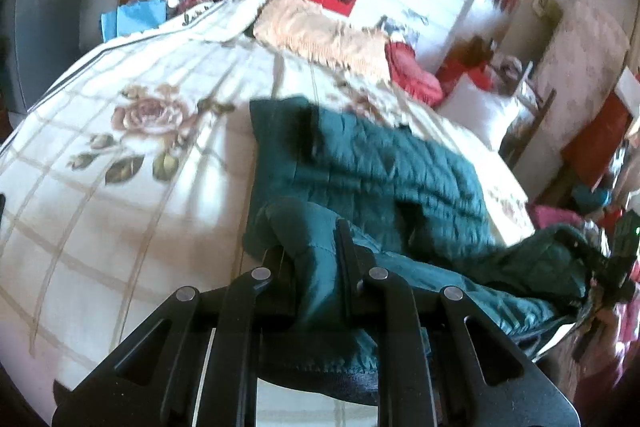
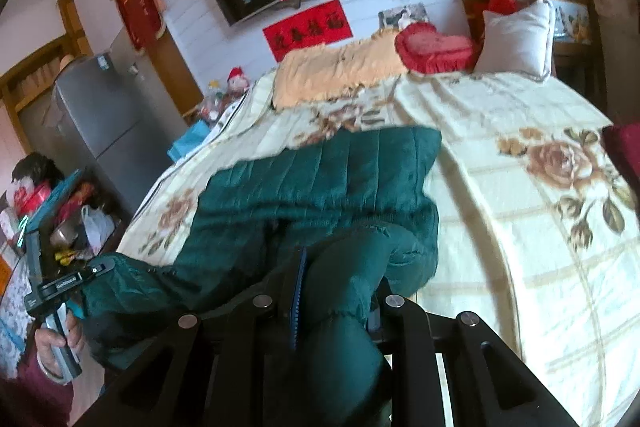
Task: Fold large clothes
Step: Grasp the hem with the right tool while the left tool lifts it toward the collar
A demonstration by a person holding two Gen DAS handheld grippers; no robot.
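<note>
Both the left gripper [image 1: 310, 259] and the right gripper [image 2: 338, 291] clamp the near edge of the dark green quilted garment [image 1: 384, 163], lifting it off the floral bedspread [image 1: 120, 131]. This looks like the first fold; next, carry that edge evenly toward the far hem.

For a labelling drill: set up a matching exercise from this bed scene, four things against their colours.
Things:
1. quilted jacket
2. heart-shaped cushion
3. pillow
4. fringed throw

Colours:
A. white
B. peach
C. dark green
D. red

Pairs: 1-C, 2-D, 3-A, 4-B
</note>
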